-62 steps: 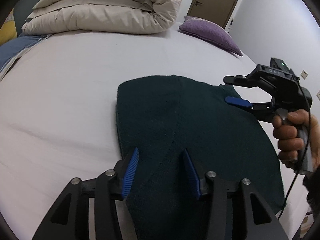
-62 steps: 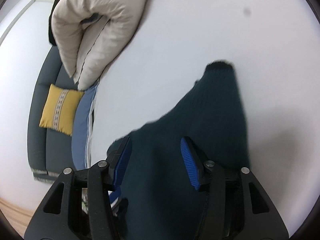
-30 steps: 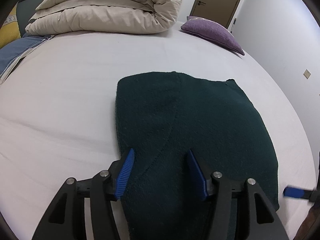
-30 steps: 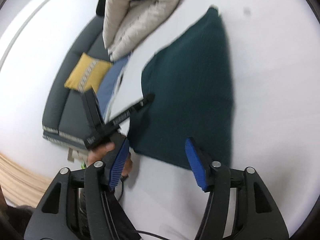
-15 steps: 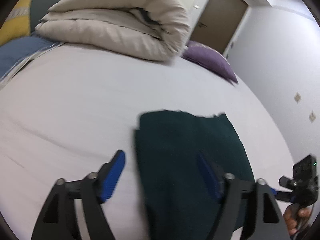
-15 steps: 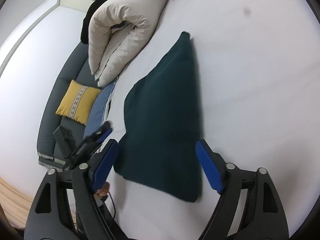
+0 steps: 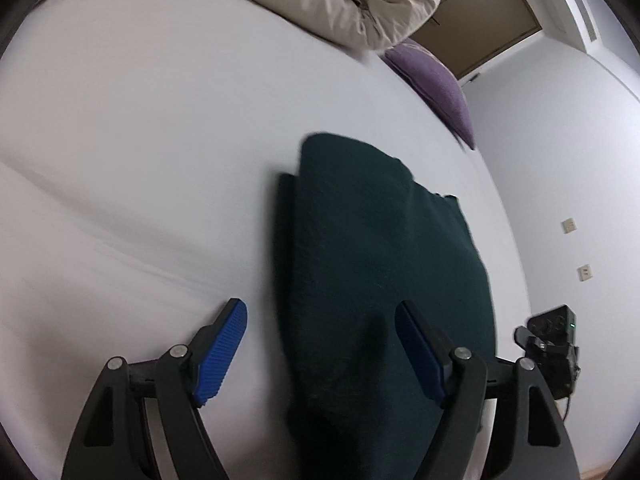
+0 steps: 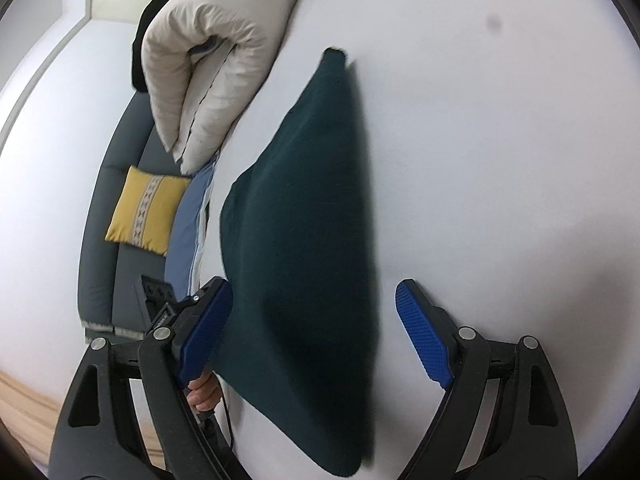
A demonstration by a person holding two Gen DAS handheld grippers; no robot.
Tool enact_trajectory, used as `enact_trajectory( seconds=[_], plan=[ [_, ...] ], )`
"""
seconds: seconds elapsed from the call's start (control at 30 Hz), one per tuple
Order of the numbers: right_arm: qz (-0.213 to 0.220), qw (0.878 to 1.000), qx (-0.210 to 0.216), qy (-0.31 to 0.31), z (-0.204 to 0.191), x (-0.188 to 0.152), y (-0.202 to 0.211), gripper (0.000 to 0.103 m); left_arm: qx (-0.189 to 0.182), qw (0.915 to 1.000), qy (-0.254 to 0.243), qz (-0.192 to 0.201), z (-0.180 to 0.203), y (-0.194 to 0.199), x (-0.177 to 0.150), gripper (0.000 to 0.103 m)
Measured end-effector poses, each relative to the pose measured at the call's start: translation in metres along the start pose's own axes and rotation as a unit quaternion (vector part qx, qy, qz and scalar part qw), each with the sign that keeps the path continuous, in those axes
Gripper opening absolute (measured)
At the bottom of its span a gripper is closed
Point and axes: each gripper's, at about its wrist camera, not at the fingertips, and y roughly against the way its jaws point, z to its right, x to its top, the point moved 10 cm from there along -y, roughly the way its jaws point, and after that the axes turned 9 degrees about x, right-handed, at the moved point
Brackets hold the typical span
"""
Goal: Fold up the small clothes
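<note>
Both the left gripper (image 7: 320, 354) and right gripper (image 8: 312, 332) gape empty over the green cloth (image 7: 380, 280); a shallow pinch could drag the fold loose.

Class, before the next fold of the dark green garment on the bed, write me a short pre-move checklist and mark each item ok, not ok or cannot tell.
1. Dark green garment lies flat on the white bed sheet: ok.
2. Left gripper open, pads off the cloth: ok.
3. Right gripper open, nothing clamped: ok.
4. Beige duvet and purple pillow clear of the garment: ok.
5. Garment's edges lined up evenly: cannot tell, blurred.
</note>
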Motion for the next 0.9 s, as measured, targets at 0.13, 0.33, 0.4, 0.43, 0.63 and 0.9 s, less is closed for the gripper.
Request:
enact_trajectory(
  seconds=[0.13, 0.33, 0.4, 0.43, 0.63, 0.9],
  plan=[
    [-0.029, 0.999, 0.017, 0.01, -0.007, -0.001, -0.017, 0.082, -0.033, 0.9992, 0.002, -0.021, 0.011, -0.007, -0.01, 0.078],
    [-0.064, 0.997, -0.025, 0.02, -0.005, -0.003, -0.045, 0.075, -0.067, 0.9967, 0.025, -0.038, 0.014, -0.009, -0.014, 0.074],
    [-0.068, 0.997, -0.037, 0.016, -0.005, 0.0, -0.053, 0.07, -0.067, 0.9965, 0.029, -0.04, 0.012, -0.01, -0.016, 0.062],
    [-0.071, 0.996, -0.041, 0.017, -0.005, 0.002, -0.057, 0.068, -0.065, 0.9965, 0.031, -0.041, 0.009, -0.009, -0.017, 0.055],
    [-0.059, 0.996, -0.061, 0.027, -0.008, 0.003, -0.065, 0.052, -0.08, 0.9944, 0.045, -0.053, 0.012, -0.014, -0.021, 0.03],
    [-0.03, 0.996, -0.069, 0.057, -0.037, -0.004, -0.054, 0.043, -0.091, 0.9944, 0.033, -0.043, 0.029, 0.004, -0.024, 0.026]
  ],
)
